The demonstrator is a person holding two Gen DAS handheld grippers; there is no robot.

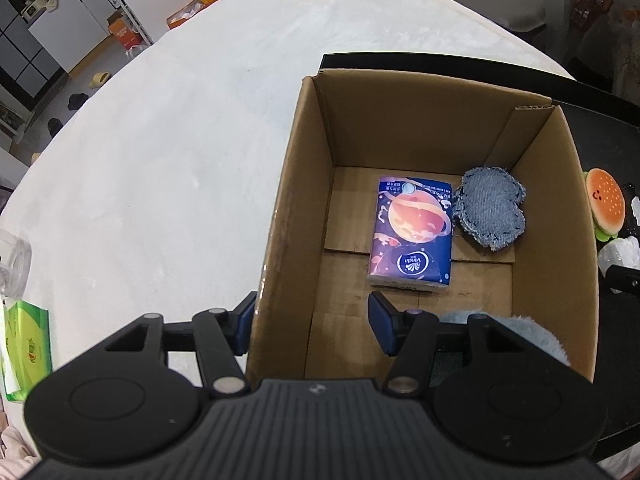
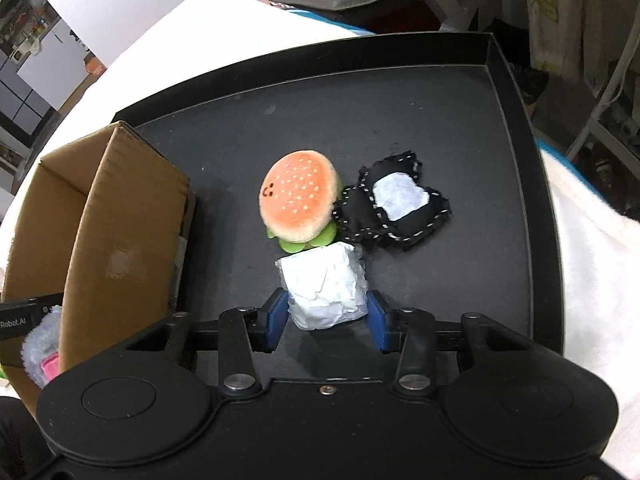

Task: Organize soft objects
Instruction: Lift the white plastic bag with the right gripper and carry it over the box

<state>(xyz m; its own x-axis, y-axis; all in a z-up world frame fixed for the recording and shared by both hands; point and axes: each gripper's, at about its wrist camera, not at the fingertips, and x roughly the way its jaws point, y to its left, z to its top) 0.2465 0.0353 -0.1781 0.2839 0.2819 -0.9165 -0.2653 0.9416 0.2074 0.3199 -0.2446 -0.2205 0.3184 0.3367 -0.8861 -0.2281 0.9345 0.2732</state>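
Left wrist view, left to right. Green tissue pack [image 1: 26, 346] at the far left edge on the white worktop [image 1: 160, 140]; its print is too blurred to read. Left gripper [image 1: 314, 322] is wide open and holds nothing; its left finger sits outside the near-left wall of the cardboard box [image 1: 288, 216], its right finger inside, so the jaws straddle that wall. On the box floor: a blue tissue pack [image 1: 412, 232] with a planet graphic and the logo "Vinda", printed upside down from this view; small print at the far end unreadable. Just right of it, touching or nearly so, a blue denim patch [image 1: 492, 208] with frayed edges leaning at the right wall. A grey-blue fluffy item [image 1: 520, 332] is at the near right corner of the box, partly hidden by the gripper.

Right wrist view, left to right. A black part at the left edge reads "Robot.AI" [image 2: 14, 324]. The fluffy item shows a pink patch. Box stands on the black tray [image 2: 400, 92], at its left side. Burger plush [image 2: 298, 200], with a smiley face on the bun, lies mid-tray. White wrapped bundle [image 2: 326, 288] is touching the burger's near side. Right gripper [image 2: 327, 318] is partly open, fingers on either side of the bundle; contact cannot be confirmed. Black stitched patch [image 2: 394, 204] with a white centre lies right of the burger, touching it.
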